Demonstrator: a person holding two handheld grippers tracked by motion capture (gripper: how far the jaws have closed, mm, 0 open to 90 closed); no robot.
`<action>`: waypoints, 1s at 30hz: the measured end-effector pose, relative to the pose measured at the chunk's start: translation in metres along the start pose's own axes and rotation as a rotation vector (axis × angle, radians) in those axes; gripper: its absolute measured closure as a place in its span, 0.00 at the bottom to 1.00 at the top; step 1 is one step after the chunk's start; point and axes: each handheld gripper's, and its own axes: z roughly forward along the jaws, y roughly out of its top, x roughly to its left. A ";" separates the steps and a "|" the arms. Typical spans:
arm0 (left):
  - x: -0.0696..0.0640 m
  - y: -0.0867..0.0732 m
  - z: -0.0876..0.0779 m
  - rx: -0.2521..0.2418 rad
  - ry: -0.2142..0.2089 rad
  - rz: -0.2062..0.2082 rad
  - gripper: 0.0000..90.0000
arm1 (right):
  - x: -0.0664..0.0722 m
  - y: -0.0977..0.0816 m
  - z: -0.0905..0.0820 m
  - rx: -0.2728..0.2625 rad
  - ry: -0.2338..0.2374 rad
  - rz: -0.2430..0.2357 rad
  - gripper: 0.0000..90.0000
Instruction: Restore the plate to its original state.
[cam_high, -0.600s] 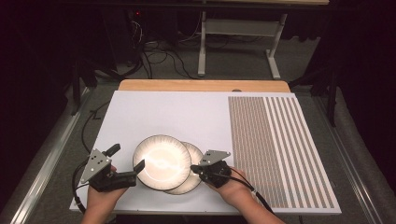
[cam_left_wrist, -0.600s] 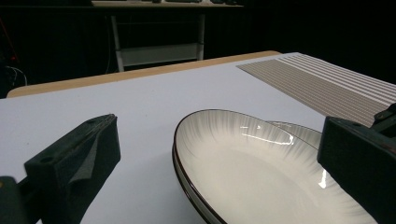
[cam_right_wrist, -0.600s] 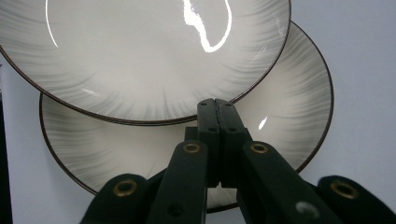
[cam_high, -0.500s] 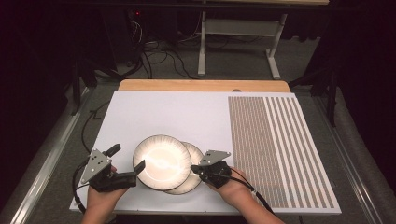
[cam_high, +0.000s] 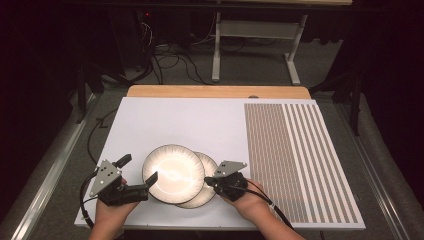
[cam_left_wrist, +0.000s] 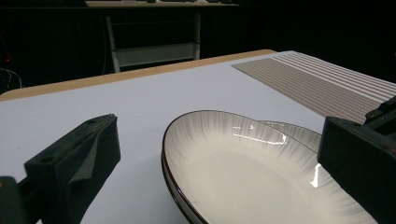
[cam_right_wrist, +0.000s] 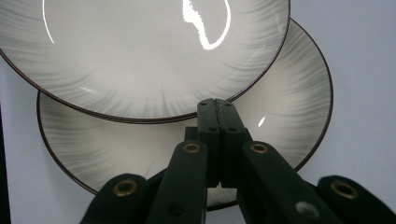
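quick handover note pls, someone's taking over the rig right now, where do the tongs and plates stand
Left tongs: open, jaws either side of the upper plate's near-left rim, not gripping.
Right tongs: shut, empty, tips over the lower plate, at the upper plate's edge.
Plates: upper plate overlaps the lower one, offset to the left, near the front of the white table.
Done: nothing lifted.
Left: probably grip and shift the upper plate.

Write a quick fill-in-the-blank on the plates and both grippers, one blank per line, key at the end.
1. The upper plate lies partly on top of the ____ plate.
2. The left gripper has its jaws ____, one on either side of the upper plate's rim.
3. The right gripper has its jaws ____, their tips over the lower plate.
4. Both plates rest on the ____ table.

Missing words: lower; open; shut; white
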 end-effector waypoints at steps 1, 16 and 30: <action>0.000 0.000 0.000 0.001 0.002 0.000 0.00 | 0.000 0.000 0.000 0.000 -0.001 -0.001 1.00; 0.005 -0.001 0.000 -0.009 0.014 -0.028 0.00 | -0.002 -0.001 0.001 0.007 -0.007 -0.001 1.00; 0.006 -0.001 0.000 -0.012 0.010 -0.038 0.00 | -0.001 -0.001 0.001 0.003 -0.003 0.008 1.00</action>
